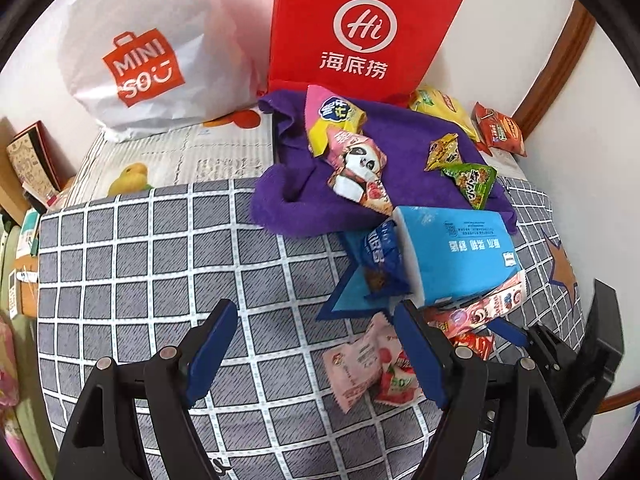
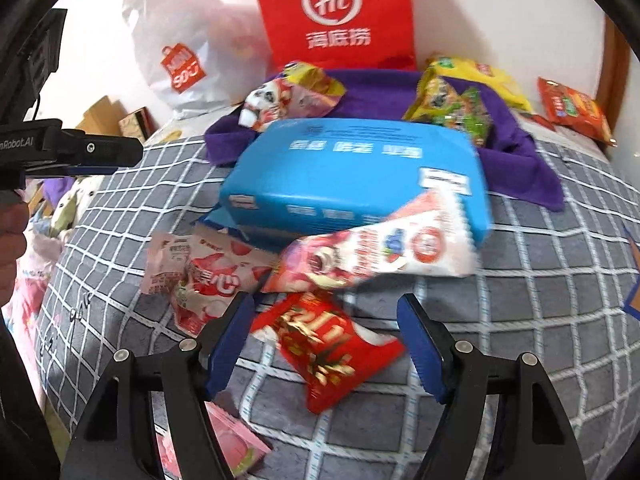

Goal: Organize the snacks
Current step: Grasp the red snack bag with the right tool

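- Where the checked bedspread [image 1: 152, 264] runs to the far wall, two bags stand upright: a white bag [image 1: 148, 48] on the left and a red bag [image 1: 360, 28] to its right.
- A purple towel [image 1: 400, 140] lies crumpled just in front of the red bag, with a panda snack [image 1: 360, 168] and a green packet [image 1: 472, 182] on it.
- A blue pack [image 2: 352, 176] sits at the near edge of the towel, partly on the bedspread.
- A long white-and-pink wrapper [image 2: 384, 252] leans across the near right corner of the blue pack.
- A pink strawberry packet [image 2: 200, 276] lies flat on the bedspread, near left of the blue pack.
- A red packet [image 2: 324, 344] lies on the bedspread, just in front of the wrapper.
- The right gripper [image 2: 326, 340] is spread wide, its fingers on either side of the red packet and pinching nothing.
- The left gripper [image 1: 316, 348] is also spread, empty, over bare bedspread left of the strawberry packet.
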Demonstrator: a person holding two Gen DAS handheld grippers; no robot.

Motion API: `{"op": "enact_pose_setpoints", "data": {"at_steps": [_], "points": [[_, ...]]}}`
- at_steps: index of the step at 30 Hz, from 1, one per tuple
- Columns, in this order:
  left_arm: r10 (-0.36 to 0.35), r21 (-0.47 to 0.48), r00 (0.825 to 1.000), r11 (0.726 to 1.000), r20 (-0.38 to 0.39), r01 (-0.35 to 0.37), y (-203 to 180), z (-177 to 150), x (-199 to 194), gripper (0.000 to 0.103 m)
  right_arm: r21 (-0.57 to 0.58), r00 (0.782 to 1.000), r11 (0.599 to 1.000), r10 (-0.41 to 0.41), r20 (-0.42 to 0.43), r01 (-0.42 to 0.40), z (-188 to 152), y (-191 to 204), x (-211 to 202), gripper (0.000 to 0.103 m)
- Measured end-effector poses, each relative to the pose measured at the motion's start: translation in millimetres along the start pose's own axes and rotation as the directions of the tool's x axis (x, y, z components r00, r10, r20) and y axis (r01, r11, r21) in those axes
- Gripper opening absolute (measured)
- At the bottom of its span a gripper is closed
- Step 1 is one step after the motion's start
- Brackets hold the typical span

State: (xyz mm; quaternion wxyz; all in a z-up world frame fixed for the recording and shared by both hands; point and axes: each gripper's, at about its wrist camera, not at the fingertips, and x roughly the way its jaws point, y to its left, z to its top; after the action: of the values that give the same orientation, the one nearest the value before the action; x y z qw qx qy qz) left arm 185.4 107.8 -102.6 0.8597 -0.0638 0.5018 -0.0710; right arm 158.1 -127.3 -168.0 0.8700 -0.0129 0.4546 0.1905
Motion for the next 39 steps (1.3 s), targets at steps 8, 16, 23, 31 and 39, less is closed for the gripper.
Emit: {"op": "enact_pose_setpoints", "data": {"at_steps": [8, 16, 23, 31, 39], "points": [[0.007, -0.003, 1.000, 1.000, -0.009, -0.007, 13, -17, -3, 0.079, -0.075, 0.996, 0.997, -0.003, -0.093, -0.004, -10, 12, 12, 0.062], [-0.001, 0.004, 1.000, 1.000, -0.016, 0.001, 11, -31, 2, 0.079, -0.114, 0.995, 0.991, -0.077, -0.061, 0.070, -26, 23, 5, 0.042], [0.044, 0.031, 0.998, 0.999, -0.035, -0.043, -1, -41, 25, 0.078, -0.036, 0.989, 0.989, -0.145, 0.038, 0.147, -33, -3, -33, 0.040], [0.026, 0.051, 0.999, 0.998, 0.023, -0.027, -20, -28, 32, 0.077, 0.123, 0.957, 0.953, -0.285, 0.050, 0.278, -46, -64, -36, 0.040], [0.070, 0.144, 0.997, 0.987, 0.018, -0.072, -39, -13, 55, 0.077, 0.150, 0.960, 0.952, -0.276, 0.049, 0.266, -45, -78, -24, 0.041]]}}
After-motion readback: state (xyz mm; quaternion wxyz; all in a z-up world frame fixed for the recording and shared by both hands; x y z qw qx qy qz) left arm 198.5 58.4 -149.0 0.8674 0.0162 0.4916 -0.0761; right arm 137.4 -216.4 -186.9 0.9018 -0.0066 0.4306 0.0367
